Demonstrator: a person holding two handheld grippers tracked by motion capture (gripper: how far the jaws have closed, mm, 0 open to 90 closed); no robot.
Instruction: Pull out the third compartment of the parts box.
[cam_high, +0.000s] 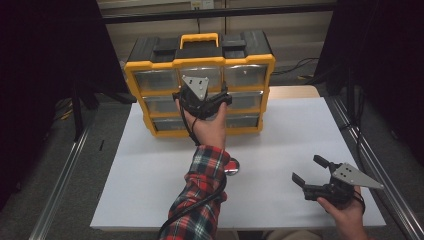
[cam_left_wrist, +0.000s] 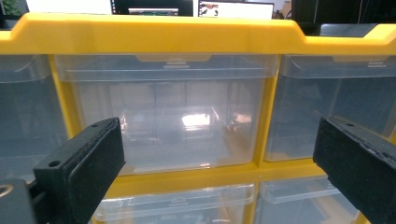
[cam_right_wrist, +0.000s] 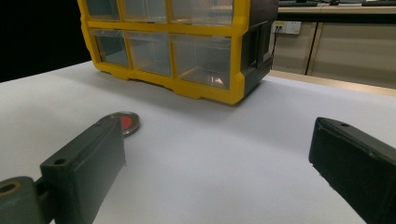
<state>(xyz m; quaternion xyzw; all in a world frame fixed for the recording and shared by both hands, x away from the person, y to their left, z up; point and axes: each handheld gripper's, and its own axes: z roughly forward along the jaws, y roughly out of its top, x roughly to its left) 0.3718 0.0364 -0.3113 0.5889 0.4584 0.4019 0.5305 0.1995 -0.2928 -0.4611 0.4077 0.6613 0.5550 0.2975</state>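
Yellow-and-black drawer organizer (cam_high: 200, 85) sits at the far middle of the white table (cam_high: 150, 180). Yellow carry handle (cam_high: 199, 39) on top, two black lid latches beside it. Front is a 3x3 grid of clear plastic drawers in a yellow frame.

Left gripper (cam_high: 202, 100) is up at the organizer's front, roughly at the middle column, jaws released and spread wide. In the left gripper view the top-middle drawer (cam_left_wrist: 168, 112) sits between the two black jaws; jaws are not touching it. That drawer looks empty: just reflections on the clear plastic. Neighbouring drawers left and right also show nothing inside, as far as I can tell. Drawer pull lip at the top edge is closed flush with the frame.

Right gripper (cam_high: 310, 172) is low at the near right of the table, well apart from the organizer, jaws released, holding nothing. In the right gripper view its jaws frame bare table.

Small round disc (cam_right_wrist: 123, 123), metal rim with a red centre, lies flat on the table near the plaid sleeve (cam_high: 200, 200), between the two grippers. Can't tell what it is.

No readable brand, label or writing on the organizer or drawers. Far monitors above the organizer in the left gripper view are too small to read.
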